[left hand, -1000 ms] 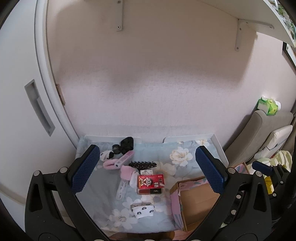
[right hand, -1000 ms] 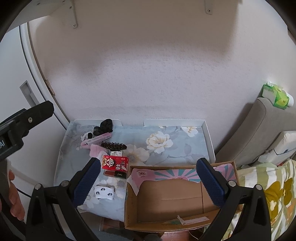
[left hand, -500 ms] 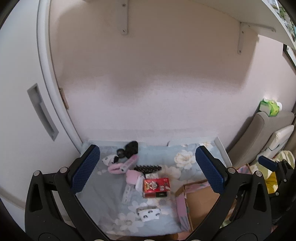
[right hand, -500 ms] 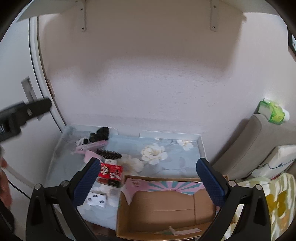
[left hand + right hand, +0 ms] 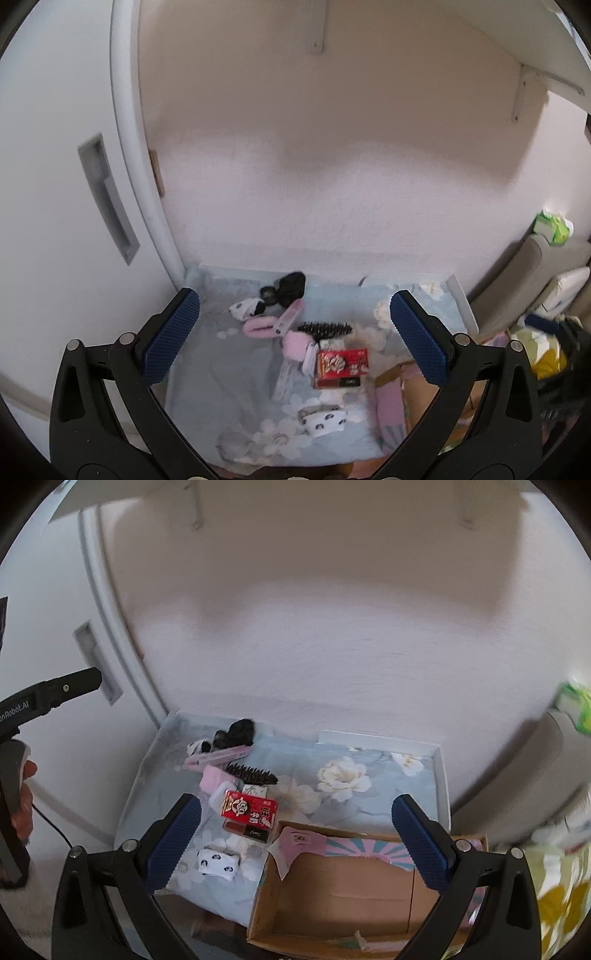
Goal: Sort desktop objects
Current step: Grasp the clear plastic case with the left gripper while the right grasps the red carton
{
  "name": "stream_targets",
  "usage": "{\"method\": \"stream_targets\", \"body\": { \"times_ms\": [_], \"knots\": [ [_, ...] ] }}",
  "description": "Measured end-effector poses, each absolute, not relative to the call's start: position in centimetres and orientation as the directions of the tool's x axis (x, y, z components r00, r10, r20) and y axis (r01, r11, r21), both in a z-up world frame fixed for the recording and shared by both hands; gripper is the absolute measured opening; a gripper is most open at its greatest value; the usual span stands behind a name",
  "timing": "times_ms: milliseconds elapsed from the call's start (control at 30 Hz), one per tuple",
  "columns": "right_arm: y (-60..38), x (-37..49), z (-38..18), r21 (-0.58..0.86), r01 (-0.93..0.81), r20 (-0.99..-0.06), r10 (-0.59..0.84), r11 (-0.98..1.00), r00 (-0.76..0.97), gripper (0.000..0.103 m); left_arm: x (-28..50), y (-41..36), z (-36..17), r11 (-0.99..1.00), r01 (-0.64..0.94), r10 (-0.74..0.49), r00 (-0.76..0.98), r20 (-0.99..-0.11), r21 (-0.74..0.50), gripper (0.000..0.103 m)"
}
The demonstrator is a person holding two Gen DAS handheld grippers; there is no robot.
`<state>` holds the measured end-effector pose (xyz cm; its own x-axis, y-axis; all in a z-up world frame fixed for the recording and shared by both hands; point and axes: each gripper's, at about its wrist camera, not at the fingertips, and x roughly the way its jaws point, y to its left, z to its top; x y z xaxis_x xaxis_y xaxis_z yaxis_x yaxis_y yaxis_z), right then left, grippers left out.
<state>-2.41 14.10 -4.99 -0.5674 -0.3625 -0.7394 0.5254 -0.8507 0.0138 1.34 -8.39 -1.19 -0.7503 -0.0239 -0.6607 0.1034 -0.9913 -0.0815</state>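
Floral-clothed surface [image 5: 369, 805] waits below; we hold both tongs, left [image 5: 295, 339] and right [image 5: 297, 840], apart and empty, and should descend squarely over the red box [image 5: 249, 809] beside the cardboard box [image 5: 354, 890].

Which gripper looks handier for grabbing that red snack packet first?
Probably left: the red snack packet lies between the open left gripper fingers, while the right gripper mostly frames the cardboard box.

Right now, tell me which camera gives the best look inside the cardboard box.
The right wrist view. The cardboard box lies open between the right gripper's spread fingers, its brown floor and pink flap plain to see. The left wrist view catches only a blurred edge of it, mostly hidden behind the left gripper's right finger.
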Motion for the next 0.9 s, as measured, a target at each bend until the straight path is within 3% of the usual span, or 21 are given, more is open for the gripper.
{"method": "stream_targets", "body": {
  "times_ms": [433,600,833,900],
  "knots": [
    [6.9,-7.2,-13.1,-0.113,0.86,-0.891,-0.333,-0.498,-0.31,0.103,-0.1,-8.7,-14.7,-0.995,-0.099,0.07,-0.575,-0.815,-0.016,0.103],
    [2.7,-9.2,-18.0,-0.079,0.945,-0.944,-0.282,-0.317,-0.174,0.103,-2.4,-8.3,-21.6,-0.989,-0.15,0.094,-0.492,-0.866,-0.022,0.101],
    [-0.8,-10.8,-24.4,-0.065,0.983,-0.983,-0.156,-0.17,-0.092,0.1,-4.4,-8.7,-27.9,-0.989,-0.143,0.1,-0.406,-0.908,-0.044,0.09],
    [-1.2,-11.0,-25.6,-0.054,0.989,-0.989,-0.129,-0.139,-0.072,0.096,-4.7,-8.9,-28.8,-0.987,-0.144,0.116,-0.389,-0.914,-0.064,0.08]
  ]
}}
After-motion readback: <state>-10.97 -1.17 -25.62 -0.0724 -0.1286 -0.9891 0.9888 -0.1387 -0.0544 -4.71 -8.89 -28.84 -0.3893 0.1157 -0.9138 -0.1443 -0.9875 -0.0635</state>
